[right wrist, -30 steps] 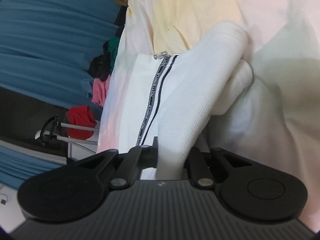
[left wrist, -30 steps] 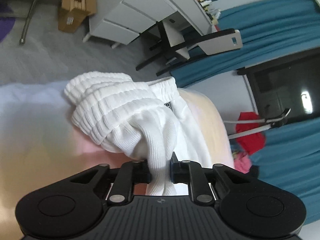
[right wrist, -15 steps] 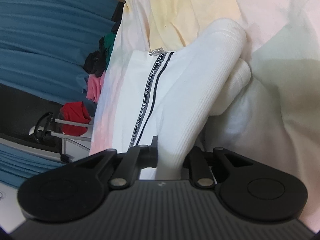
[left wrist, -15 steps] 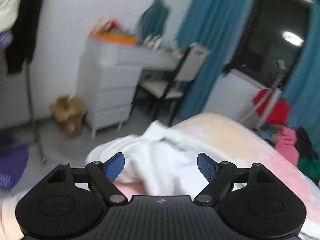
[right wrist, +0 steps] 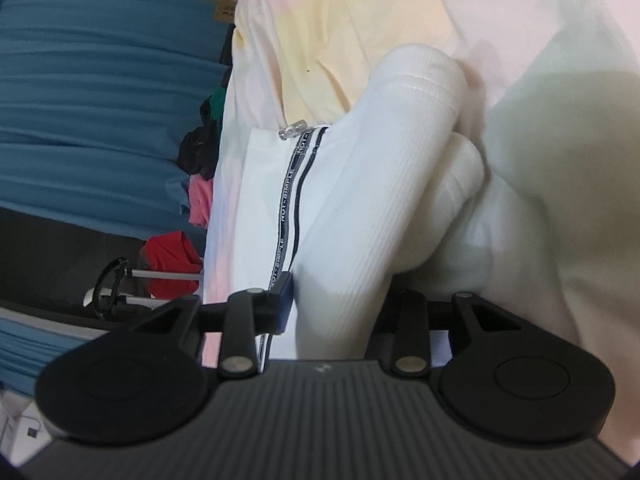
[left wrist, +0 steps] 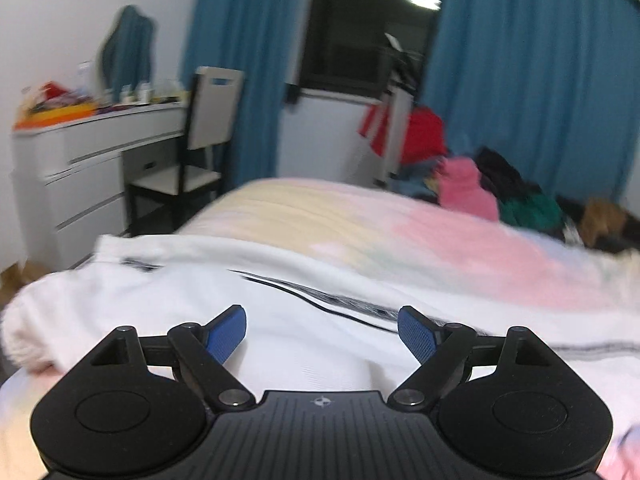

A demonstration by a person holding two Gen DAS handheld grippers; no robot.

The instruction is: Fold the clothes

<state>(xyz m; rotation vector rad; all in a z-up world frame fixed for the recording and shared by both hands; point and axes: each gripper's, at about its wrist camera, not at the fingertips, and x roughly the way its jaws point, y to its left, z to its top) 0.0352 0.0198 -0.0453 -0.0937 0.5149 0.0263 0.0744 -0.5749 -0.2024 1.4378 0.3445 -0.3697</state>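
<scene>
Soft indoor light, motion blur

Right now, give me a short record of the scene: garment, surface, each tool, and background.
garment: white trousers with a black side stripe, bunched on the bed
surface: pastel bedspread
left tool: open, nothing between the pads, above the trousers
right tool: jaws just opening, ribbed white fabric still between them
background: blue curtains, white dresser, chair, clothes pile

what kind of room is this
Most likely a bedroom: a bed with a pastel cover holds the white garment, a white dresser and chair stand by the wall, and teal curtains frame a dark window.
</scene>
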